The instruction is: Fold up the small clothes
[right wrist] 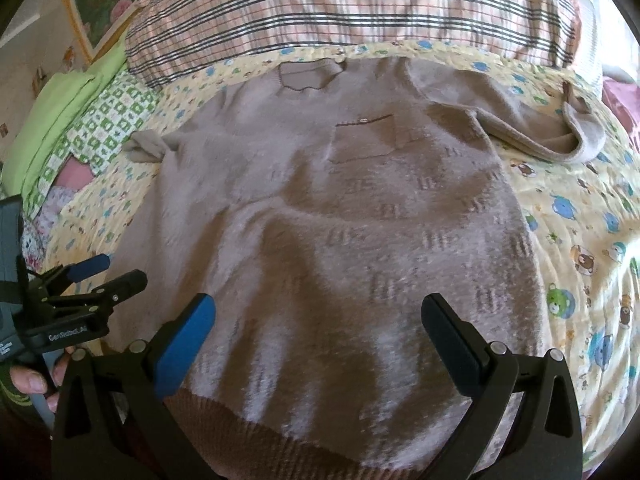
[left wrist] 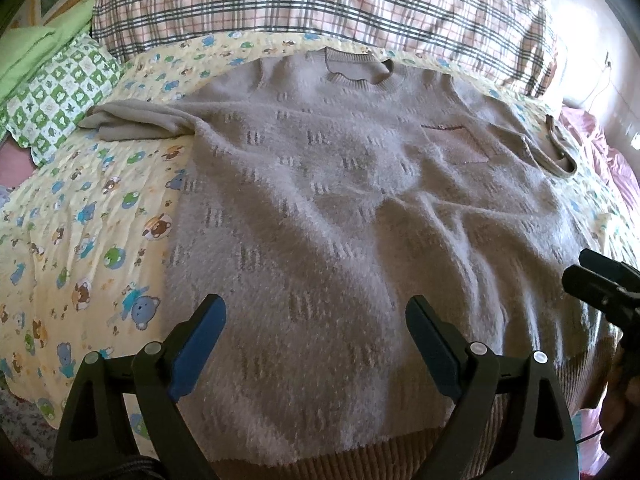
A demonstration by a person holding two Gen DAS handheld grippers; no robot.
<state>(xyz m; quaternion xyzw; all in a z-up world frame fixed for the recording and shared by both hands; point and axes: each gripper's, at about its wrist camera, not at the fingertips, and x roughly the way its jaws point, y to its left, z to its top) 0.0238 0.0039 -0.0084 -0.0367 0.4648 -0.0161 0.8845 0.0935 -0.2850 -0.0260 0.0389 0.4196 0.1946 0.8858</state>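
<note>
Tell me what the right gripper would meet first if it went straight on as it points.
Most likely the fuzzy grey sweater spread on the bed: the open right gripper hangs over its lower body. Exact contact depth is unclear.

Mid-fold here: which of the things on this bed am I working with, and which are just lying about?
For the job:
- grey sweater, spread flat, both sleeves out
- left claw, open above the hem
- right claw, open above the hem

Lying about:
- plaid pillow
- green checked pillow
- bear-print sheet underneath
- pink cloth at the right edge
</note>
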